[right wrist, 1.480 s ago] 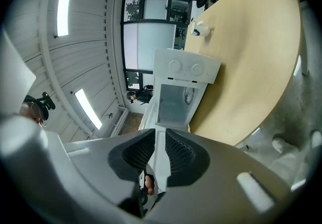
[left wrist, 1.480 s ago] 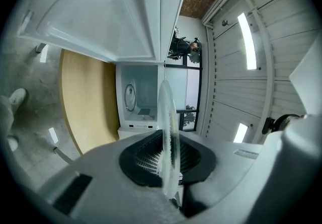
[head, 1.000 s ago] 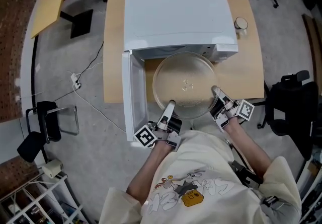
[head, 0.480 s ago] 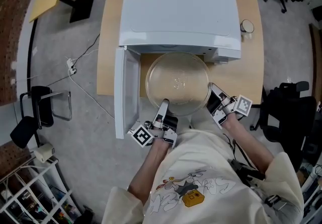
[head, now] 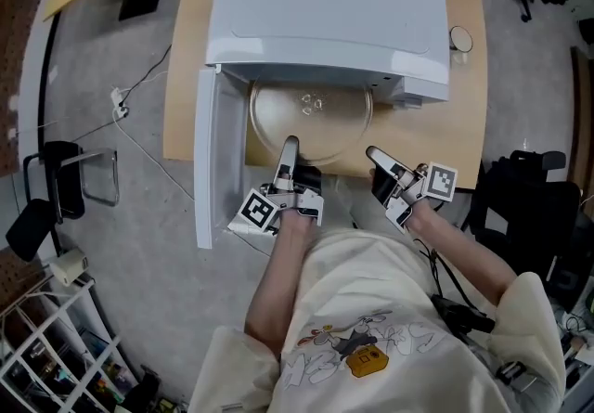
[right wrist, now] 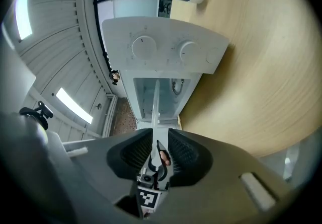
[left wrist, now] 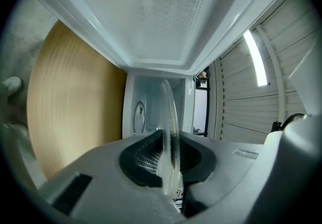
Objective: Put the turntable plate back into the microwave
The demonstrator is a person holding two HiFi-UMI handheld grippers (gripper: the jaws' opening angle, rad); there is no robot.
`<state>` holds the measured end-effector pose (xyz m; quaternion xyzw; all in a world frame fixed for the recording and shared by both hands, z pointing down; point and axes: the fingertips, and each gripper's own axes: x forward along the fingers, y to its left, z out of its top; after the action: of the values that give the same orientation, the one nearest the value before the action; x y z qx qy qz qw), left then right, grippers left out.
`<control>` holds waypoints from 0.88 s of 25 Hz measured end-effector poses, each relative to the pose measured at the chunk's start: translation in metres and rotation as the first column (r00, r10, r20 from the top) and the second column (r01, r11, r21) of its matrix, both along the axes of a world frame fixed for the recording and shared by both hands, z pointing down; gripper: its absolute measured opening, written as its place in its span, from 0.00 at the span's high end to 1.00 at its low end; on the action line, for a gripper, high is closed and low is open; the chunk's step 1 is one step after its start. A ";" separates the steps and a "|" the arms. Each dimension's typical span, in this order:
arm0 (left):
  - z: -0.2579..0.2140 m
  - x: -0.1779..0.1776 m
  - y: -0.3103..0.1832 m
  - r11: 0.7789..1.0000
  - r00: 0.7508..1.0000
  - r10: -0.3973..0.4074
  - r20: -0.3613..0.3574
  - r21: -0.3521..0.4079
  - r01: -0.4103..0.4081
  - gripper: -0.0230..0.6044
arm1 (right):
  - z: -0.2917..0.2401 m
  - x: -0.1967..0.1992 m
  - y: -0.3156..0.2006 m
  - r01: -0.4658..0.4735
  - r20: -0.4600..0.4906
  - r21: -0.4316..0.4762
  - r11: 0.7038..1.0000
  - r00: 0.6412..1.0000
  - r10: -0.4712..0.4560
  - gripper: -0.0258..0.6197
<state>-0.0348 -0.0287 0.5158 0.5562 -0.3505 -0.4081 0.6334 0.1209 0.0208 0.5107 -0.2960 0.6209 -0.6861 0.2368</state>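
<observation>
My worry: the turntable plate (head: pixel 311 119) is only partly inside the microwave (head: pixel 325 12). Held from one side, it could sag, tip at the cavity's lip, or land off its hub. My left gripper (head: pixel 290 147) pinches the glass rim at the plate's 6 o'clock, jaws narrow. My right gripper (head: pixel 374 158), at 4 o'clock, is opening. The rim stands between its pads, not pressed.

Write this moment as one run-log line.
left gripper shut on turntable plate | right gripper jaws opening, rim between | plate partly inside microwave
</observation>
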 end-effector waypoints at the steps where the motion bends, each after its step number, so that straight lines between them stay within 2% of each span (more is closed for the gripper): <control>1: 0.002 0.001 -0.007 1.000 1.000 -0.006 0.000 0.001 0.006 0.92 | -0.002 -0.003 -0.004 0.005 -0.001 0.011 1.000 1.000 -0.005 0.79; 9: 0.014 0.000 -0.058 0.999 0.999 -0.036 0.014 0.020 0.035 0.92 | -0.001 -0.022 -0.048 -0.043 -0.047 0.071 0.997 0.998 0.046 0.71; 14: 0.025 0.005 -0.087 0.999 0.999 -0.028 0.015 0.032 0.028 0.92 | 0.004 -0.047 -0.077 -0.080 -0.031 0.100 0.992 0.996 0.084 0.69; 22: 0.042 0.009 -0.107 1.000 1.000 0.000 0.003 0.010 0.000 0.92 | 0.030 -0.068 -0.119 -0.145 -0.070 0.090 0.985 0.986 0.151 0.63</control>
<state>-0.0261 -0.1354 0.5573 0.5598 -0.3495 -0.4090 0.6303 0.0527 -0.0985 0.5408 -0.3569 0.6344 -0.6278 0.2756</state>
